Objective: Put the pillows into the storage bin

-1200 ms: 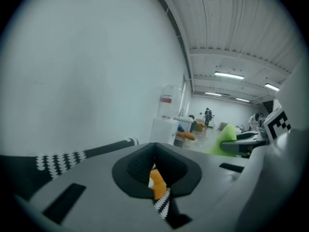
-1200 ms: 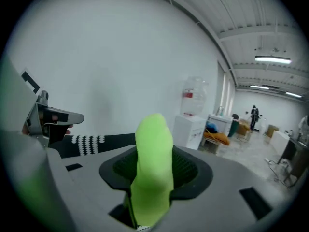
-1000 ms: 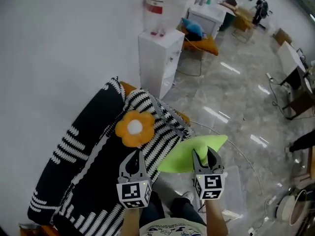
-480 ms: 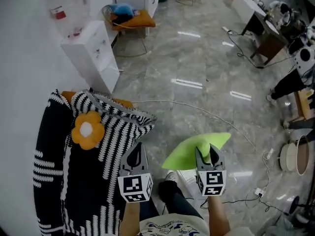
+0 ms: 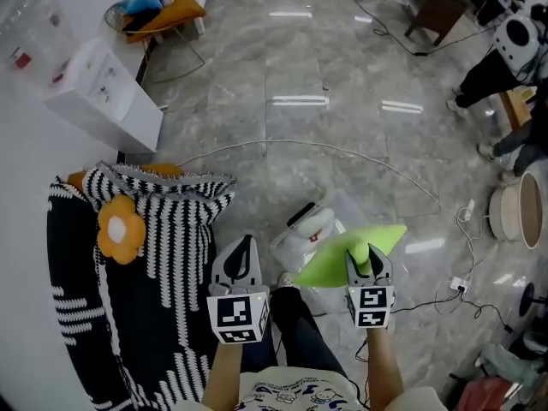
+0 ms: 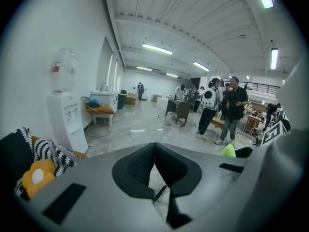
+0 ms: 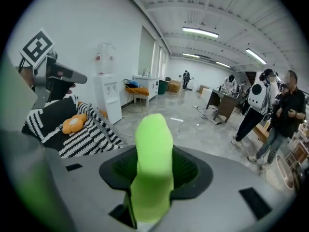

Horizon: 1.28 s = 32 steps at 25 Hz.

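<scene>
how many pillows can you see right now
2. A green pillow is clamped in the right gripper. An orange flower-shaped pillow lies on the striped blanket at the left. Others may be hidden under the blanket.

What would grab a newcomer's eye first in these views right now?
The bright green pillow clamped in the right claw, held over the clear bin on the floor. Next, the orange flower cushion on the black-and-white striped throw at the left.
</scene>
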Motion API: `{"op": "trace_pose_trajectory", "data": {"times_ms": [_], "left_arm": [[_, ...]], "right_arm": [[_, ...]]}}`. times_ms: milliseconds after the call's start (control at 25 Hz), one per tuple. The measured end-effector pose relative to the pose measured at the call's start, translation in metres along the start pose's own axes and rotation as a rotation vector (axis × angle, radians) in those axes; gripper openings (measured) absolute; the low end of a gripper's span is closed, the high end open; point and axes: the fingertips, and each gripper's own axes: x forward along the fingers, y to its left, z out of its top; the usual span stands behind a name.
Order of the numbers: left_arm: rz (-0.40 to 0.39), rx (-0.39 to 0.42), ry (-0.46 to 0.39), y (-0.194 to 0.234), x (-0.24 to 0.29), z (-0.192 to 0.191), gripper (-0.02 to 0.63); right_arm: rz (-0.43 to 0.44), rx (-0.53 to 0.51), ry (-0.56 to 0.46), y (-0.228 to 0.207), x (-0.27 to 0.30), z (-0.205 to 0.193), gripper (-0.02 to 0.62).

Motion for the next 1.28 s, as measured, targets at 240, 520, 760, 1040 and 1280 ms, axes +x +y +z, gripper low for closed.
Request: {"op": "trace_pose_trajectory", "data": {"times_ms": [240,520,760,1040,1280], "left_arm": [[-0.078,0.064,0.109,-0.025,0.050,-0.040,0.014],[-0.154,0.100,0.199,-0.034,0.118,-0.106,0.014],[-0.220,0.121,0.271,-0.042,0.163,-0.169,0.014],[-0.244,0.094,0.341,-0.040,0.193,-0.247,0.014],[-0.244,0.085,0.417,-0.036,0.205,-0.298,0.014]], "right_arm": [[0.014,0.054,0.096,-0.021,0.047,-0.070,0.195],[0.064,0.030,0.227,-0.019,0.132,-0.161,0.195],[0.092,0.057,0.363,-0.017,0.207,-0.252,0.195],[0.152,-0.006,0.497,0.003,0.268,-0.342,0.198],[0.224,-0.079,0.583,0.017,0.310,-0.400,0.206]]}}
